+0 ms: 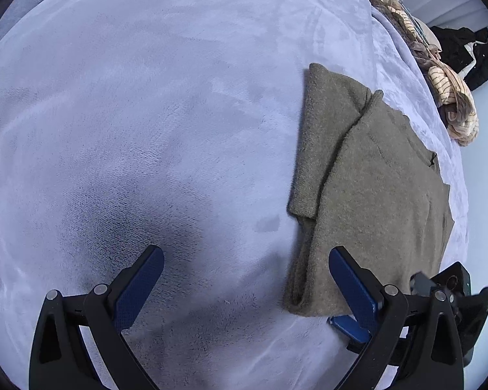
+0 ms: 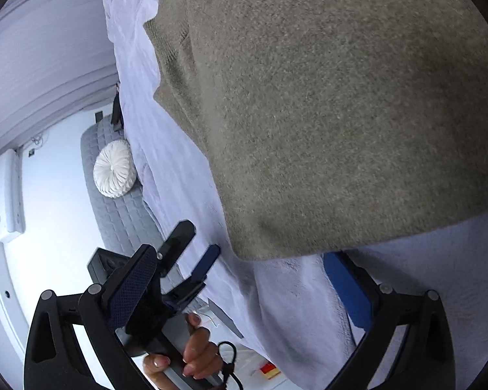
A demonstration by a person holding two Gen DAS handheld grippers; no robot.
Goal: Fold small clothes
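Observation:
An olive-brown knit sweater [image 1: 367, 178] lies on a pale lavender blanket [image 1: 146, 130], its sleeve folded in along its left side. My left gripper [image 1: 244, 276] is open and empty above the blanket, its right finger over the sweater's near left corner. The right gripper [image 1: 351, 323] shows at the sweater's near edge. In the right wrist view the sweater [image 2: 325, 113] fills the upper right. My right gripper [image 2: 240, 279] is open, its right finger under the sweater's near corner. The left gripper [image 2: 195, 250] shows beyond it, held by a hand [image 2: 192, 351].
A heap of striped beige clothes [image 1: 439, 78] lies at the blanket's far right edge, with a black garment [image 1: 471, 52] beyond. A grey quilted bench [image 2: 120, 201] with a round white cushion [image 2: 114, 169] stands beside the bed, over a white floor.

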